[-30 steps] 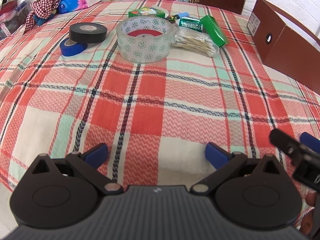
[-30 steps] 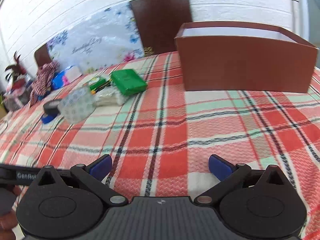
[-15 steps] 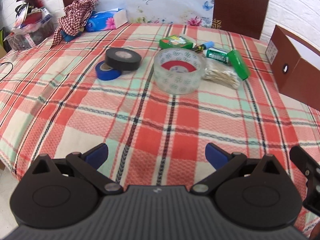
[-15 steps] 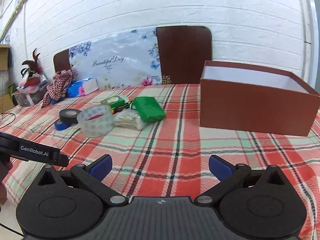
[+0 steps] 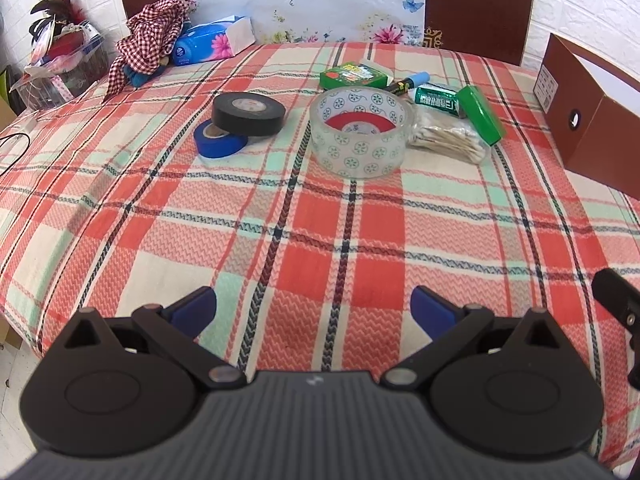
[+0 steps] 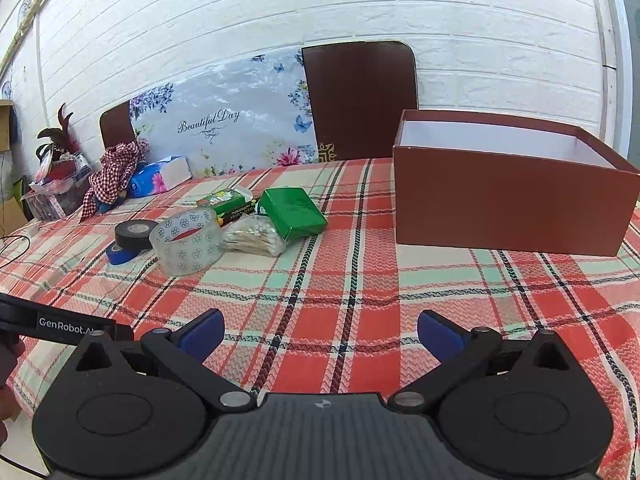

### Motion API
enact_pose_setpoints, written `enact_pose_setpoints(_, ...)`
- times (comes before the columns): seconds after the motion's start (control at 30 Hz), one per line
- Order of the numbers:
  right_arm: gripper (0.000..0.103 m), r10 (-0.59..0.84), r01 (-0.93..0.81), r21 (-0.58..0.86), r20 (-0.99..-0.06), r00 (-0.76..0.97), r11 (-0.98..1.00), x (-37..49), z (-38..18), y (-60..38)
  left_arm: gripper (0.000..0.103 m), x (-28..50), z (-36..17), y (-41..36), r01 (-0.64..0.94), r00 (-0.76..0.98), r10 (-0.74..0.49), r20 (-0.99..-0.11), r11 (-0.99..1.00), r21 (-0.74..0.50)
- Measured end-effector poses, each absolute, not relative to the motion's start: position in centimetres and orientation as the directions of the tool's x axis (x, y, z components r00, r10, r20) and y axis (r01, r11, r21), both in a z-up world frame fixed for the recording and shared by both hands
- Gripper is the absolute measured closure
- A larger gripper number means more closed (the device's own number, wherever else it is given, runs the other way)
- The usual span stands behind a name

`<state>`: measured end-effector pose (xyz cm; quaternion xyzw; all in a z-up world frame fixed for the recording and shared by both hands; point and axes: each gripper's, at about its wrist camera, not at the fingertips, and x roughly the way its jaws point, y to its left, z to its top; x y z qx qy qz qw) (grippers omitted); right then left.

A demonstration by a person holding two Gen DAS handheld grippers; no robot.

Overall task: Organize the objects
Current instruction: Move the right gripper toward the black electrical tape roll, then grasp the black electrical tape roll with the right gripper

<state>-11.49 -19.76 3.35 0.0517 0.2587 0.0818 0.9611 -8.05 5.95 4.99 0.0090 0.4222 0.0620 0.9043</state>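
On the plaid tablecloth a clear patterned tape roll [image 5: 358, 133] [image 6: 187, 241] stands in the middle of a cluster. Left of it a black tape roll [image 5: 248, 113] [image 6: 135, 234] leans on a blue tape roll [image 5: 219, 140] [image 6: 120, 255]. To its right lie a bag of cotton swabs [image 5: 448, 139] [image 6: 253, 240], a green box [image 5: 480, 114] [image 6: 292, 212], a green packet [image 5: 353, 75] [image 6: 224, 200] and a marker [image 5: 408, 83]. An open brown box [image 6: 512, 196] [image 5: 592, 120] stands at the right. My left gripper [image 5: 313, 310] and right gripper [image 6: 320, 334] hover open and empty near the front edge.
A checked cloth [image 5: 150, 40] [image 6: 112, 172] and a blue tissue pack [image 5: 212, 42] [image 6: 158, 178] lie at the far left edge. Two chair backs [image 6: 360, 100] and a flowered board [image 5: 296, 0] stand behind the table. Bare cloth stretches between the grippers and the cluster.
Both cameras have pulled back and tilted up from the table, so the cluster and the brown box appear farther away. Both grippers stay open.
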Motion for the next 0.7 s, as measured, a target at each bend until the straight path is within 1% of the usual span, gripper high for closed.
enact_pose_setpoints(0.37,0.001,0.184,-0.125,0.151,-0.494,0.850,0.981,-11.3,3.3,-20.0,0.000,-8.0,5.1,6.4,-0.118,0.636,0.125,-0.762,0.991,0.064)
enact_pose_setpoints(0.7,0.001,0.244,-0.216,0.115,-0.505,0.828,0.970,-8.8,4.9,-17.4,0.000,-7.1,5.4,8.0,-0.146,0.644,0.124,-0.755,0.989,0.037)
